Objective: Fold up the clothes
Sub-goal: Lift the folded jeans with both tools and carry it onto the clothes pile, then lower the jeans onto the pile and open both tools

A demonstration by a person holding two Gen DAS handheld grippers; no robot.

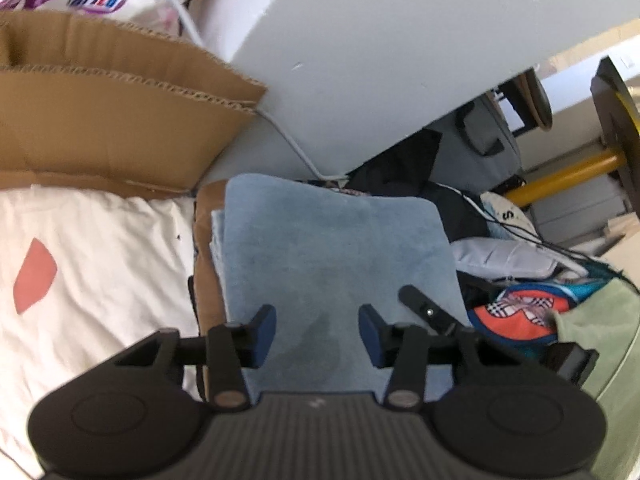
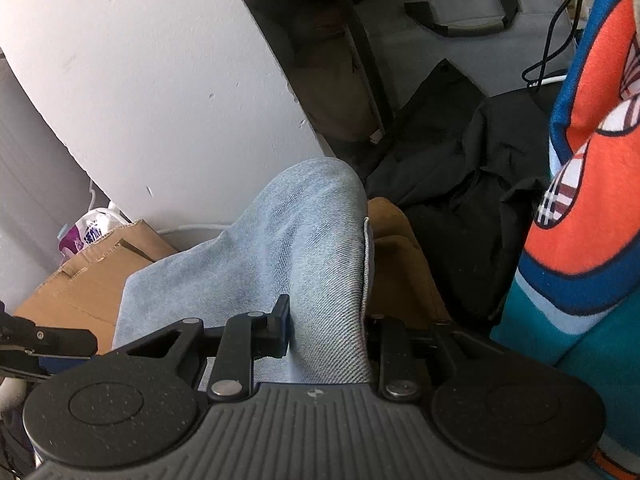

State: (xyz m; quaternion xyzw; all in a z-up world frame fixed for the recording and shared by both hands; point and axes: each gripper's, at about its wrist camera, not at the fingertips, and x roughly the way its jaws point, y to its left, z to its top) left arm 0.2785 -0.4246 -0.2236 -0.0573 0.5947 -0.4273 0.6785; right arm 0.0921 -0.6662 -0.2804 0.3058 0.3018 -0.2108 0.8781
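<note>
A folded light blue denim garment lies on a brown garment in the left wrist view. My left gripper hovers over its near part, open, with nothing between the blue pads. One finger of the right gripper reaches in at the denim's right edge. In the right wrist view the denim garment bulges up between the jaws, and my right gripper is shut on its hemmed edge. The cloth hides the right finger. The brown garment shows just beyond the hem.
A cardboard box and a white foam board stand behind the stack. A cream T-shirt with a red patch lies to the left. To the right are black clothes, a grey bag, an orange and blue blanket and a green cloth.
</note>
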